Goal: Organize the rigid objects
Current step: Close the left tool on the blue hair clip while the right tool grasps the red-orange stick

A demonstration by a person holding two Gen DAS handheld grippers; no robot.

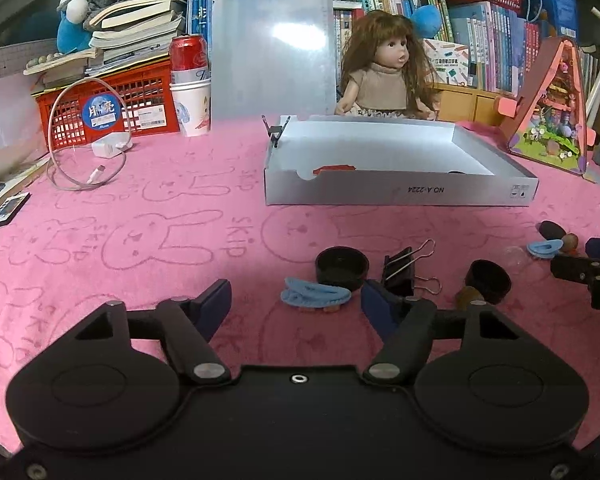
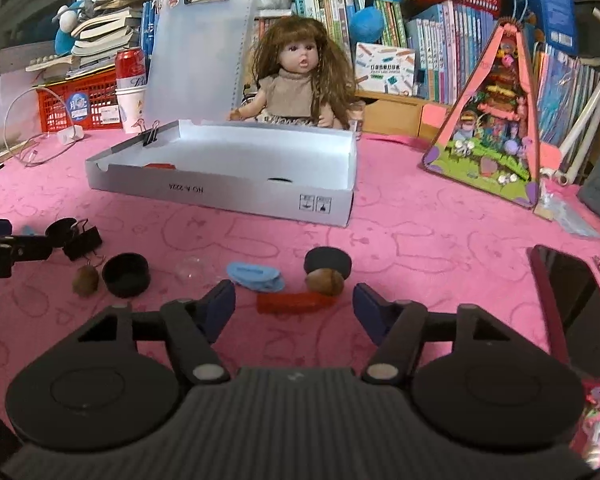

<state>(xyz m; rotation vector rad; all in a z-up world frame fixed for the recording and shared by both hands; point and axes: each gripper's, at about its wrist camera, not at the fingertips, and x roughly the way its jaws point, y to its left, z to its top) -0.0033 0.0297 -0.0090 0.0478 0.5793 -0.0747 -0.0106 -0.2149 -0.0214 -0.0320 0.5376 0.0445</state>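
- Pink cloth [image 1: 148, 184] covered the table; the small rigid items lay scattered in front of the white box [image 1: 400, 194].
- The left gripper [image 1: 294, 300] stood partly open and empty, a blue clip [image 1: 314, 295] on the cloth between its fingers.
- The right gripper [image 2: 294, 302] stood likewise, gripping nothing, a red block [image 2: 294, 303] between its fingers.
- Judgement: each should sink until the pads flank its item squarely, then close gently.
- The left should avoid the black cap [image 1: 342, 266] and binder clip [image 1: 400, 276]; the right, the nut [image 2: 324, 281].
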